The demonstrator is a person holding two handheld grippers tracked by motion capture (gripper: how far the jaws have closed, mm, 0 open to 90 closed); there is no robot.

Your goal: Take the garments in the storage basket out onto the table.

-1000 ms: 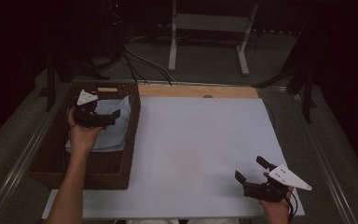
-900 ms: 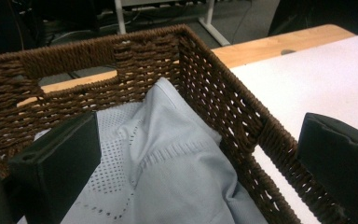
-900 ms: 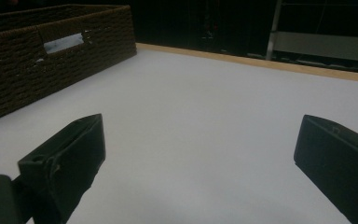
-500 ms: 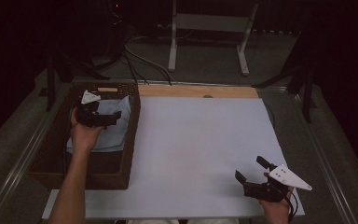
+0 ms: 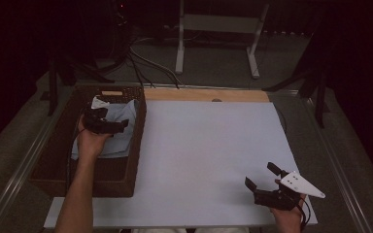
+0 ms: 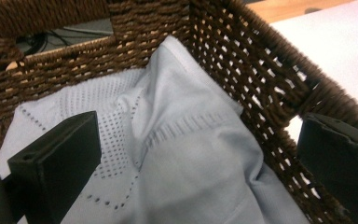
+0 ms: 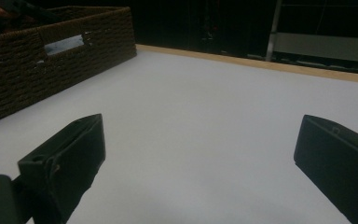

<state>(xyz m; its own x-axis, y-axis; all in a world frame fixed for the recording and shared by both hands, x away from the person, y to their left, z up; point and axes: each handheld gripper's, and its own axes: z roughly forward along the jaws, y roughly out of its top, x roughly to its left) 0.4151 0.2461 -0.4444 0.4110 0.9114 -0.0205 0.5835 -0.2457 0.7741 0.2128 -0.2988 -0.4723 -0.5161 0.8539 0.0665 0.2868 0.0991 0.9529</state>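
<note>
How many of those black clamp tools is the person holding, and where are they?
2. The left black two-jaw gripper is over the pale blue cloth in the brown woven basket; the right one is above the white tabletop's near corner.

Table top (image 5: 209, 145): white sheet, bare across the middle and right.
Far edge: strip of bare wood (image 5: 206, 94) along the sheet.
Floor beyond: dark, with black cables (image 5: 141, 60) at far left.
Stand: pale metal frame (image 5: 218, 29) on the floor, far centre.
</note>
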